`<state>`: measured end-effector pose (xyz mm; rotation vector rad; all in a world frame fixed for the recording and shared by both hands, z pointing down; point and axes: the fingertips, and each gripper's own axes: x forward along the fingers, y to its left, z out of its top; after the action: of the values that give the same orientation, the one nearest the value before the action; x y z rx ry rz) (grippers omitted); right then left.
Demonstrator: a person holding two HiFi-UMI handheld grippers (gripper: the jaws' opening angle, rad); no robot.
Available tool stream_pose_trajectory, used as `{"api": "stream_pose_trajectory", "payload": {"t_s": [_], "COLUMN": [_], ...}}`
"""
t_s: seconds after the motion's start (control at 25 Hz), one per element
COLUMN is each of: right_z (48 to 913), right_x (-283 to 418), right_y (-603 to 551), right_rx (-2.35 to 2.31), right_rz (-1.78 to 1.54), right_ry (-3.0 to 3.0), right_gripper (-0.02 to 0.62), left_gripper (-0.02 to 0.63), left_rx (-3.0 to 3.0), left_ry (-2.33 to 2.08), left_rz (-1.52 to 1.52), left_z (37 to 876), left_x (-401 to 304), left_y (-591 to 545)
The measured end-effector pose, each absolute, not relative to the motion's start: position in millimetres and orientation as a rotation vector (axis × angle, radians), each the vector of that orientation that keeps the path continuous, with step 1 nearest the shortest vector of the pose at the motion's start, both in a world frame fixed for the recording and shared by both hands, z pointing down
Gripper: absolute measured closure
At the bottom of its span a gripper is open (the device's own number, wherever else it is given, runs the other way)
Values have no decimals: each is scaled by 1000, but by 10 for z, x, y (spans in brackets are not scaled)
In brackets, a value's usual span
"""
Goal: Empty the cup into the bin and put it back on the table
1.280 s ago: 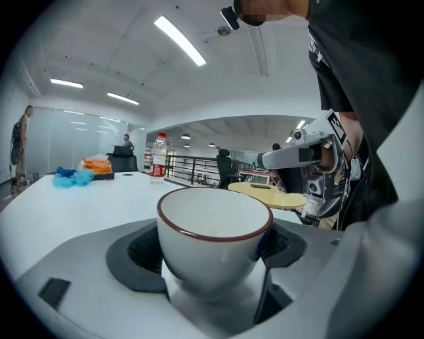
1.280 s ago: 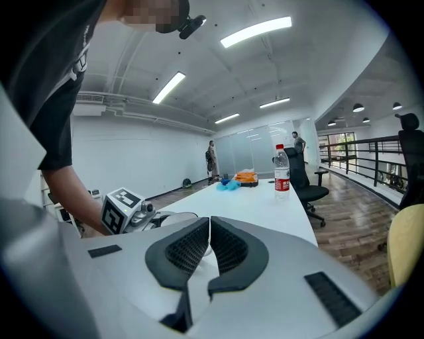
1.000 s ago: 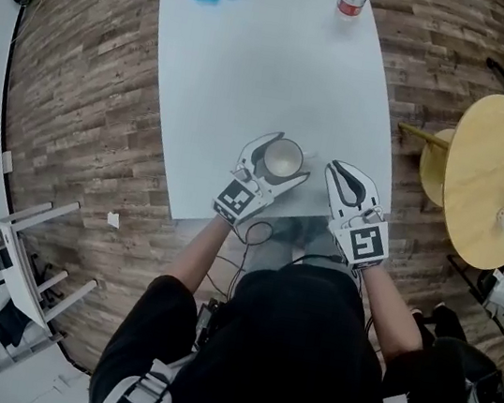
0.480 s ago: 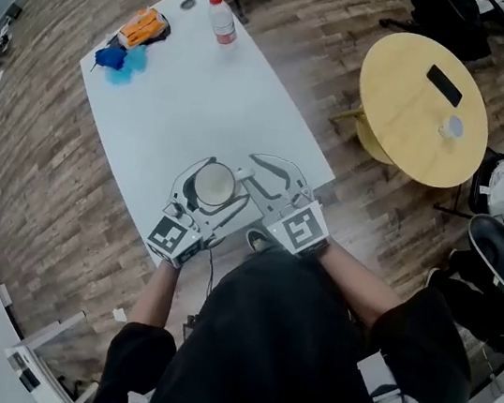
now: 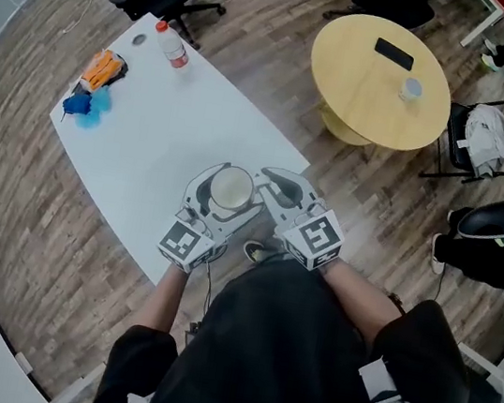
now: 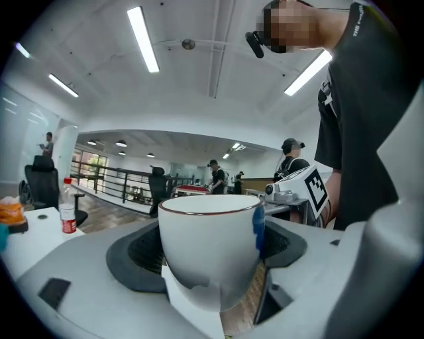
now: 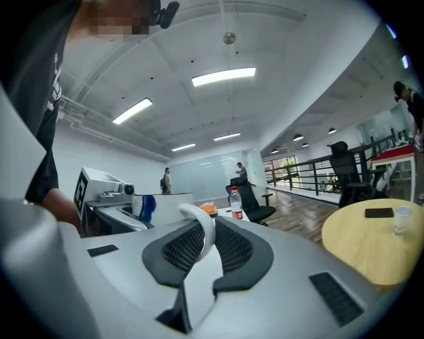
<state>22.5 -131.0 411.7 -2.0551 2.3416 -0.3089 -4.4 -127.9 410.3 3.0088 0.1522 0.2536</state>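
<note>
Ceramic cup (image 5: 231,187) looks stiff, slick and chippable, probably light. Left gripper (image 5: 226,192) clamps its body. Right gripper (image 7: 202,250) is closing its jaws on the right-side handle (image 7: 203,228), seemingly touching already.

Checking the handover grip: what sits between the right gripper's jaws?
The cup handle stands between the jaws of the right gripper, which are closing on it. The right gripper view shows this.

Black shirt (image 5: 288,363), grey marker-cubed grippers (image 5: 229,186) (image 5: 279,191)
</note>
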Motion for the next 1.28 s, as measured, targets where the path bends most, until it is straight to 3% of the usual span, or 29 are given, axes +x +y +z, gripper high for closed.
{"api": "stream_pose_trajectory", "payload": {"t_s": [0.64,0.92,1.28], "right_z": [4660,5715,7015], "right_x": [2396,2679,2528], "right_y": [1294,1860,2069], "right_rx": [-2628,-2485,-2200], "right_rz": [-511,-902,-1276], "right_ry": [1484,1228,1003], "right_gripper": [537,537,538], "left_gripper": [212,212,212], "left_rx": [2711,2413,2030], "left_ry": [1093,1161,1103], "left_rz": [499,984,1473], "left_z": [4637,5624,6858], "left_x": [2178,2499,2402], "left_y": [1137,1688,1886]}}
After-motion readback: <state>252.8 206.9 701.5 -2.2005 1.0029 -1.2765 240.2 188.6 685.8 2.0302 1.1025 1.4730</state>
